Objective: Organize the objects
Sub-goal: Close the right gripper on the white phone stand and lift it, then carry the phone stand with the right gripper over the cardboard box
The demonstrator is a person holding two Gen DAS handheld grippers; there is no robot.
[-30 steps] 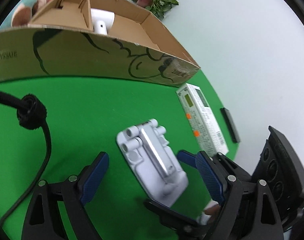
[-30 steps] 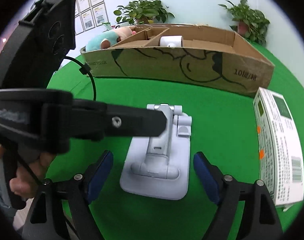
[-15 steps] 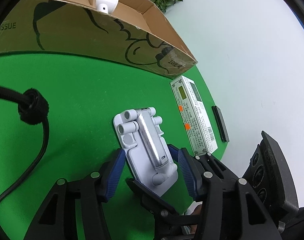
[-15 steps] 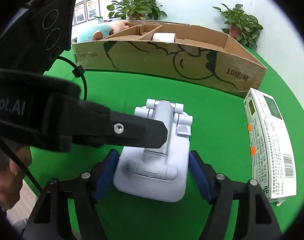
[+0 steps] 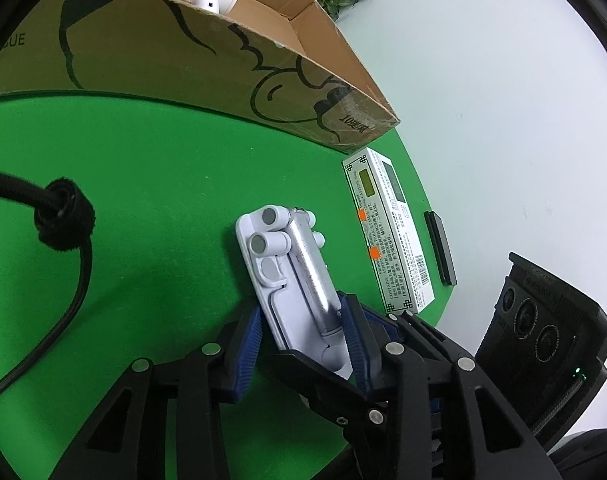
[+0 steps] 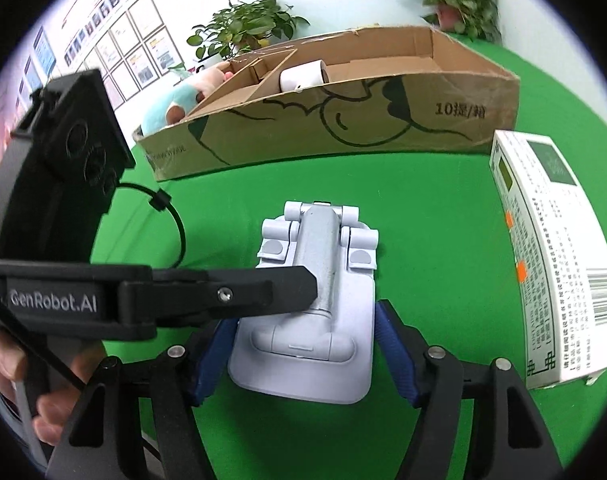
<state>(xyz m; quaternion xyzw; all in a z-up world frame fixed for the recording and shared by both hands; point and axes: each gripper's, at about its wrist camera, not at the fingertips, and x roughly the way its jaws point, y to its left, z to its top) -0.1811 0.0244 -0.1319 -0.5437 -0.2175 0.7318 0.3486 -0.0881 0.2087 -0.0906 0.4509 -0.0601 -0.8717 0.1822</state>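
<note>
Stand (image 6: 315, 308), a pale folded phone holder, lies flat on the green table (image 5: 151, 200) near its front edge, its hinge end toward the carton (image 6: 343, 120) at the back. Both grippers work on it at once. The left gripper (image 5: 303, 340) has just been closing, and its blue pads now press the stand's narrow sides near the foot end. The right gripper (image 6: 303, 356) has also just been closing, more slowly; its jaws stand fairly wide across the base, the left pad against the edge, while the right pad looks just clear of it, though I cannot tell for sure.

The step in hand seems to be securing the stand before lifting it toward the carton. To do it well, I judge both grips should seat squarely on the flat sides, low on the base and not on the rounded metal arm, which could slip or swing open. The two hands should rise together, level, so the stand does not twist between them.

Open table lies between stand and carton, so the path is free. The white box (image 6: 551, 264) lies near the right edge, just beside the stand, and a cable (image 5: 63, 280) trails on the left; a straight lift avoids both. The carton's front wall is tall enough to need clearing.
</note>
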